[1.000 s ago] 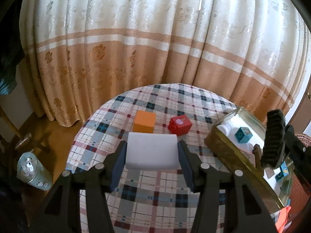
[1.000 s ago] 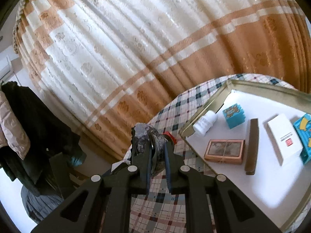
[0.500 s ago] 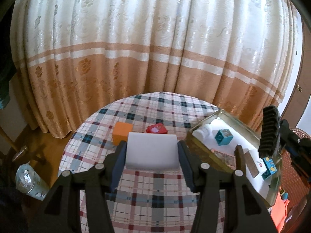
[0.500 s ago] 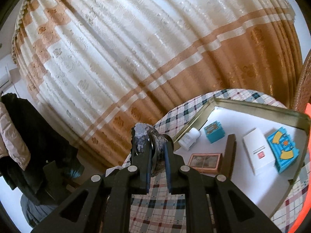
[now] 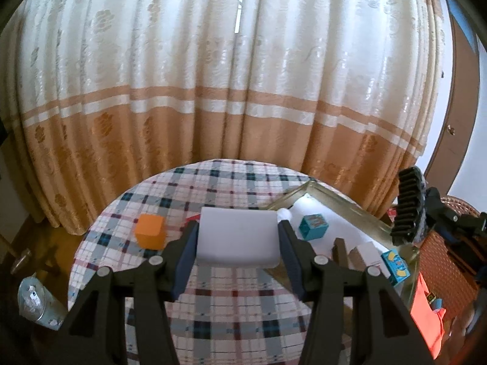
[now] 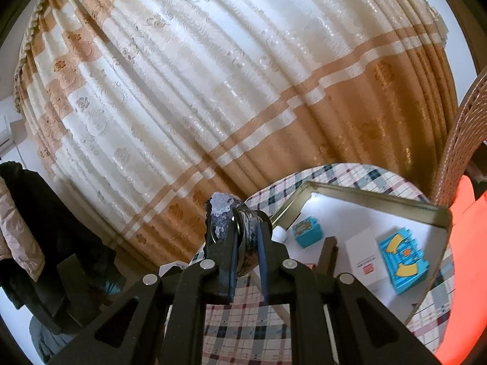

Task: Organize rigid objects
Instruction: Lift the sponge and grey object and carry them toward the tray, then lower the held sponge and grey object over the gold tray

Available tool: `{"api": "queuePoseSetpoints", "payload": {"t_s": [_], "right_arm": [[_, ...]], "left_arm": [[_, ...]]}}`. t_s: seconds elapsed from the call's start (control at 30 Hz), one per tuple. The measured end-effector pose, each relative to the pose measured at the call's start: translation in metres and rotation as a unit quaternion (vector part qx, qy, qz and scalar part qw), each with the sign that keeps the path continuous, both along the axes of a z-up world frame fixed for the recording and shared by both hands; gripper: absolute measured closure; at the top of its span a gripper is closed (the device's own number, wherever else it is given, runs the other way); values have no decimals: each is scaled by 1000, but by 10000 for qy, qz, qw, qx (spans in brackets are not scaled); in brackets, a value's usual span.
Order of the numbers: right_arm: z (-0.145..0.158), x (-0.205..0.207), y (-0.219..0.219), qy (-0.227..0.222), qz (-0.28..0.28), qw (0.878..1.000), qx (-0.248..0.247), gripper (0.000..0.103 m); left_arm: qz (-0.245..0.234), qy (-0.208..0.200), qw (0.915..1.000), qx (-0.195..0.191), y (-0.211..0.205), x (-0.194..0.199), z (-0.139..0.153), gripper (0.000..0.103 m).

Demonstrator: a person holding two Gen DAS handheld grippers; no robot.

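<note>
Cream-and-tan curtains [image 5: 237,97] back a round table with a plaid cloth [image 5: 219,310], on which a gold-rimmed tray [image 6: 374,196] lies ahead and right of both sets of jaws. Judged from the loads, the step in hand is carry-to-tray: the left gripper [image 5: 237,237] is clamped on a white box [image 5: 238,235] held between its jaws above the cloth, and the right gripper [image 6: 245,243], jaws together, pinches a dark toothed comb [image 5: 408,206]. Next, each item needs a bare patch of tray floor clear of the teal cube [image 6: 306,231]; an orange block [image 5: 150,231], left of the left jaws, is not yet collected.
</note>
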State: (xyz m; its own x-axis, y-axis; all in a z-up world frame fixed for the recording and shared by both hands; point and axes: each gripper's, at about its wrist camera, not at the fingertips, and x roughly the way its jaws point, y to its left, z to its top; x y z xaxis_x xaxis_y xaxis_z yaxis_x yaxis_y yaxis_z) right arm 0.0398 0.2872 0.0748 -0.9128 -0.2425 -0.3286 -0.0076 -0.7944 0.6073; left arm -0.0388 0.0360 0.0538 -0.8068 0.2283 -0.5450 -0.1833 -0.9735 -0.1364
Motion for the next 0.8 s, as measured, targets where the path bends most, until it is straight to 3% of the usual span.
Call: {"api": "queuePoseSetpoints", "payload": {"t_s": [0.8], "right_arm": [[-9, -6, 63, -194, -549, 9983, 94, 89]], "left_arm": [[-498, -101, 9986, -114, 74, -26, -7, 51]]}}
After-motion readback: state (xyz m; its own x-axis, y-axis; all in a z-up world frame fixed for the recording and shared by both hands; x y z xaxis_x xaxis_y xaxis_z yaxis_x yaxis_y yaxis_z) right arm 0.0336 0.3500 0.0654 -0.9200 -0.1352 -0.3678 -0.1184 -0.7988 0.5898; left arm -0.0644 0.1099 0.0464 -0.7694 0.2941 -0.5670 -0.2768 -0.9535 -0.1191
